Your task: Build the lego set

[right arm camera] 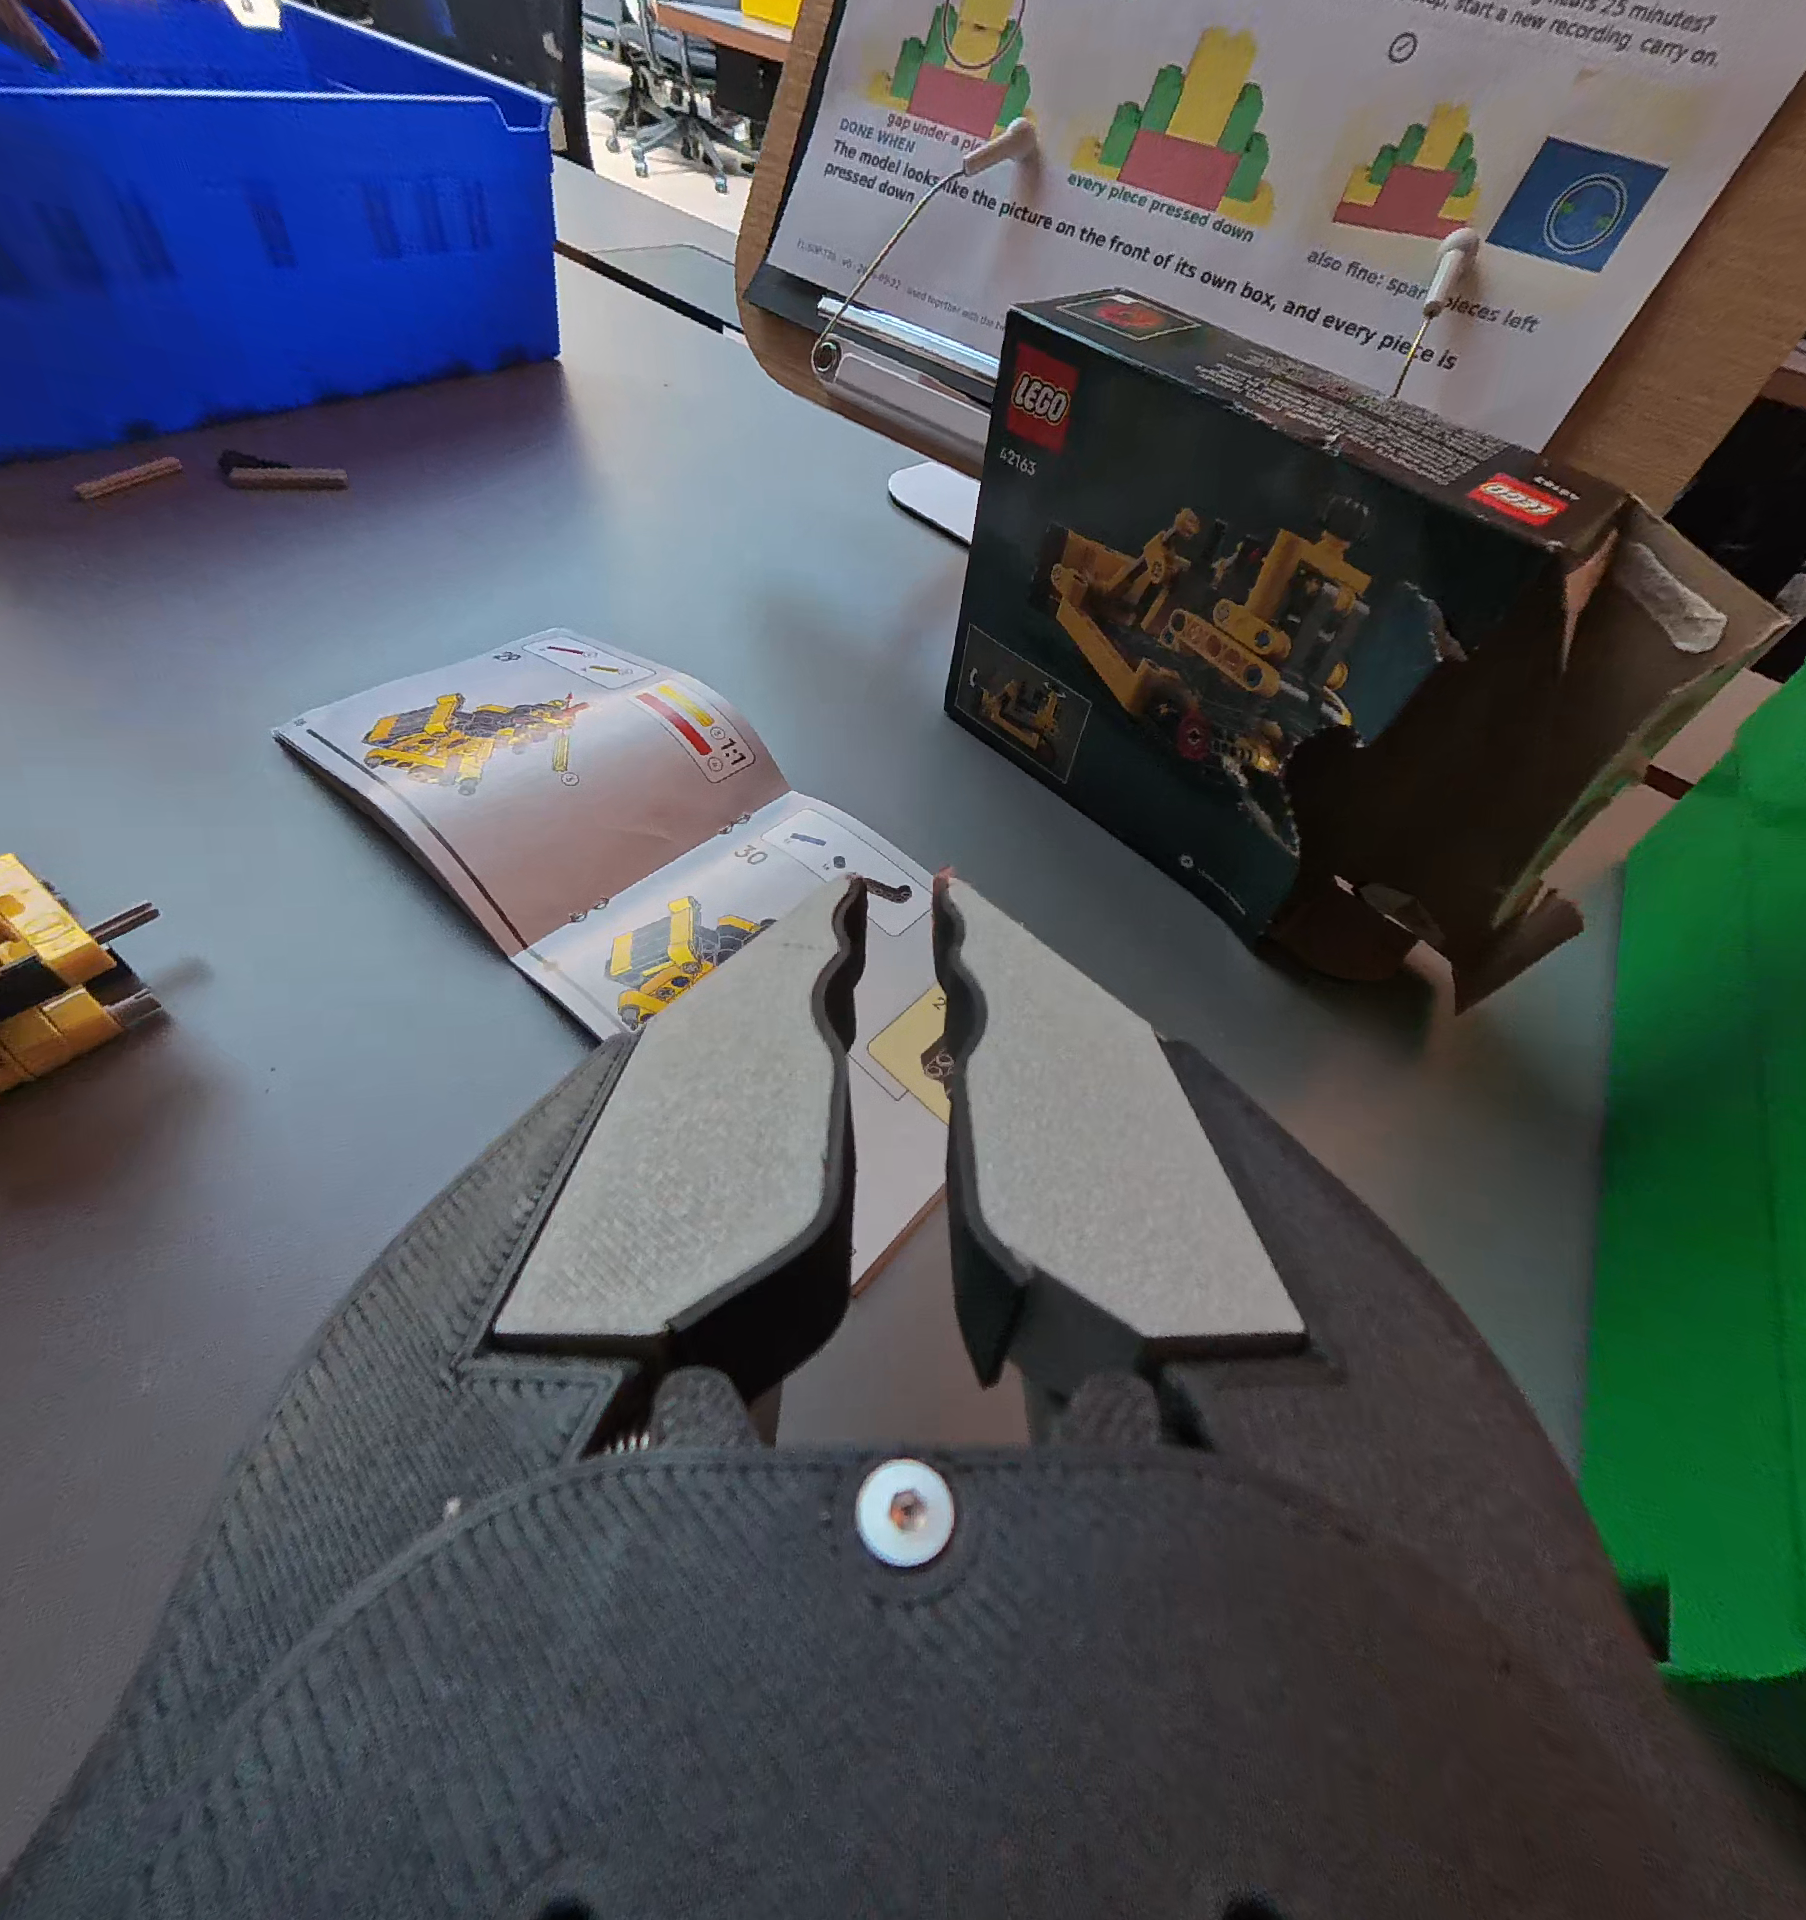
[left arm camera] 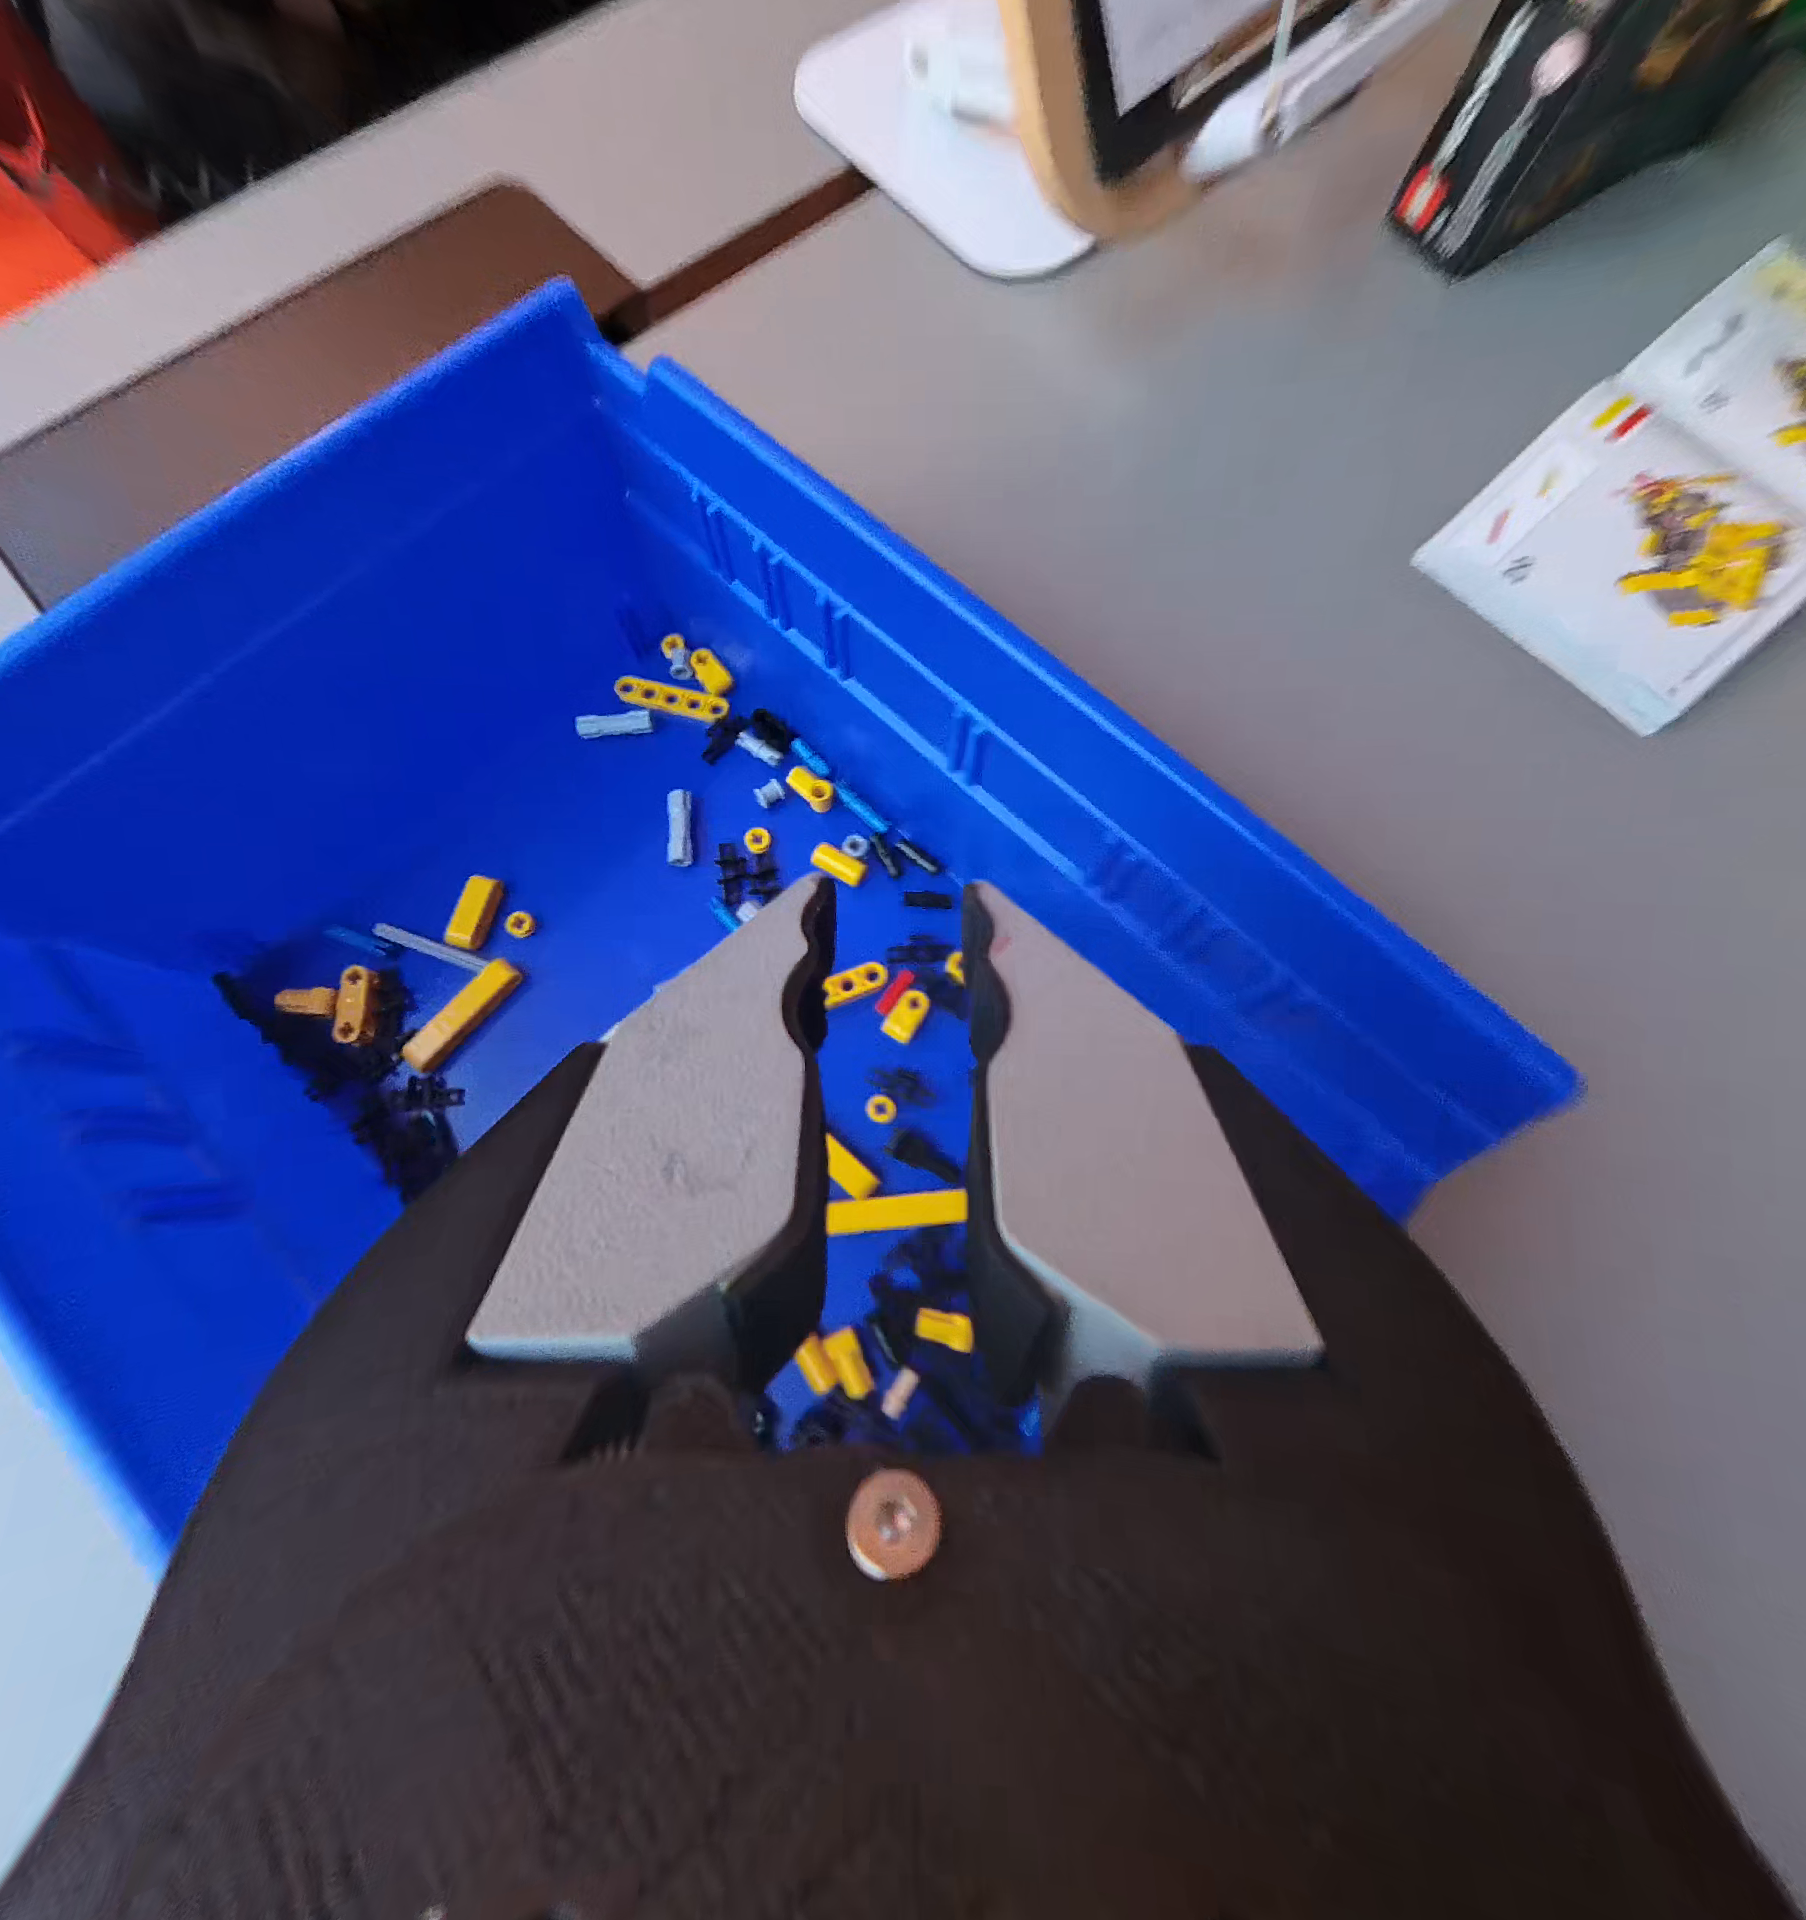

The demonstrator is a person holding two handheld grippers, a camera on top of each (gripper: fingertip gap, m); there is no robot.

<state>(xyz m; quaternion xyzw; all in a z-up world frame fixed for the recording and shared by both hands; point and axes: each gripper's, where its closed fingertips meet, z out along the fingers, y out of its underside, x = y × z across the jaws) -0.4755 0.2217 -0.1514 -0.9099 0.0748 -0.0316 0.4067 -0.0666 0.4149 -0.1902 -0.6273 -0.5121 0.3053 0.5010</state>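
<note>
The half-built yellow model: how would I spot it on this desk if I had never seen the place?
Start at the open instruction booklet lying flat in the middle of the grey table. Look to its left, at the very edge of the right wrist view: the half-built yellow model sits there on the tabletop. It is the only assembled clump, yellow and black with dark axles sticking out; the other pieces lie loose.

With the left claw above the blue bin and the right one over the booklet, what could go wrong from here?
1. The left claw is open over crowded small pieces in the blue bin; closing could pinch several at once.
2. The right claw hovers over the open instruction booklet and could drag or crease a page.
</note>
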